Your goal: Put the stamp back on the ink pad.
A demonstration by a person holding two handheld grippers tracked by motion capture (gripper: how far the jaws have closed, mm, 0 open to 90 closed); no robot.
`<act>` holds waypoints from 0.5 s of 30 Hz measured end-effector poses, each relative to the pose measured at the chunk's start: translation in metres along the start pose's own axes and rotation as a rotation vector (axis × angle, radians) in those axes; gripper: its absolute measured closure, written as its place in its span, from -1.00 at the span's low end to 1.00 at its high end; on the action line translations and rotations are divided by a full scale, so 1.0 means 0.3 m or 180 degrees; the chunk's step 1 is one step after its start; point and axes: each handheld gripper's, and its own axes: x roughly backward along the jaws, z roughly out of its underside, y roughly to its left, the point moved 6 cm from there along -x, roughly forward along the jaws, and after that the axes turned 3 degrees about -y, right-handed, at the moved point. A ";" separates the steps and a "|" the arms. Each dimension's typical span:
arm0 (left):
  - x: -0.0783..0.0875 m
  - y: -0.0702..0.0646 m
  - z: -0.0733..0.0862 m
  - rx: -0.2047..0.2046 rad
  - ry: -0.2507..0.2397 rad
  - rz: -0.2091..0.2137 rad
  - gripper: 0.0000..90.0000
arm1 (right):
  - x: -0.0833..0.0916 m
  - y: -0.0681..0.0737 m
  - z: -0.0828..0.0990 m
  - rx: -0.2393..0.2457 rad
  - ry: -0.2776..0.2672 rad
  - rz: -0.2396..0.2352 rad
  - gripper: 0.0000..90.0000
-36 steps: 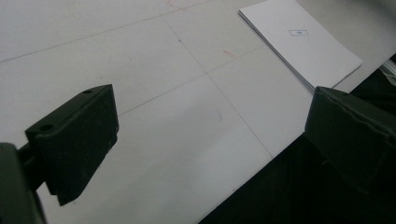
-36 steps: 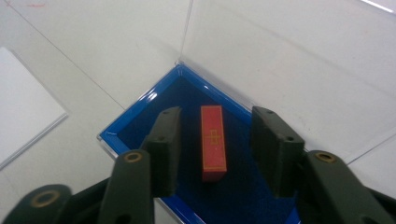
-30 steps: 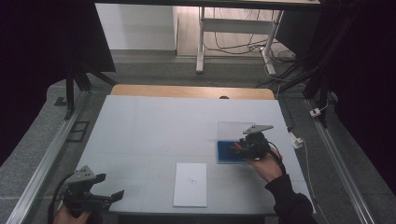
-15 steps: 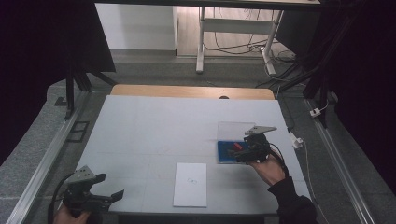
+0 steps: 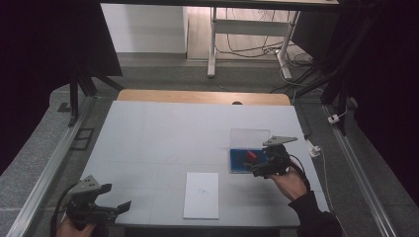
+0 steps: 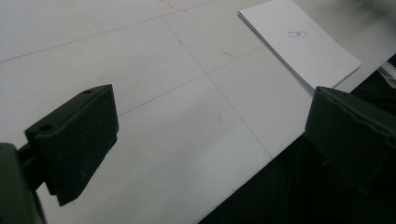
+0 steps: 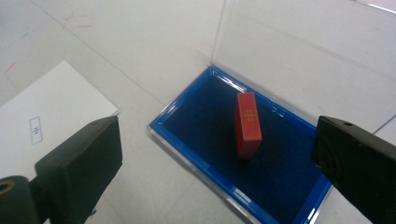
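A red block lay inside a shallow blue-lined tray on the right side of the pale desk, its clear lid standing upright at the tray's far edge. The right gripper hovered just over the tray, its black jaws, which had just been opening, spread wide on either side of the block with nothing between the pads. Near the desk's front left corner, the left gripper rested in the person's hand with its jaws also spread and empty. A stack of white paper lay at the front edge between the two grippers.
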 end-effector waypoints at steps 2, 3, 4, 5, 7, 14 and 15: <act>0.000 0.000 0.000 0.0004 -0.0003 0.0000 -0.93 | 0.009 0.005 0.003 0.0004 -0.0018 -0.0008 -0.99; 0.000 0.000 0.000 0.0003 -0.0002 0.0000 -0.93 | 0.014 0.008 0.004 0.0006 -0.0019 -0.0010 -0.99; 0.000 0.000 0.000 0.0002 0.0000 0.0000 -0.93 | 0.020 0.010 0.006 0.0004 -0.0021 -0.0004 -1.00; 0.000 0.000 0.000 -0.0001 0.0002 -0.0001 -0.93 | 0.024 0.012 0.007 0.0003 -0.0033 -0.0007 -1.00; -0.001 -0.001 0.000 0.0002 0.0006 0.0003 -0.93 | 0.037 0.015 0.012 0.0011 -0.0033 0.0004 -1.00; -0.001 0.000 0.000 0.0003 0.0009 -0.0004 -0.93 | 0.084 0.025 0.033 -0.0002 -0.0102 0.0032 -1.00; -0.001 0.000 0.000 0.0002 0.0012 -0.0005 -0.93 | 0.092 0.026 0.037 -0.0006 -0.0107 0.0035 -1.00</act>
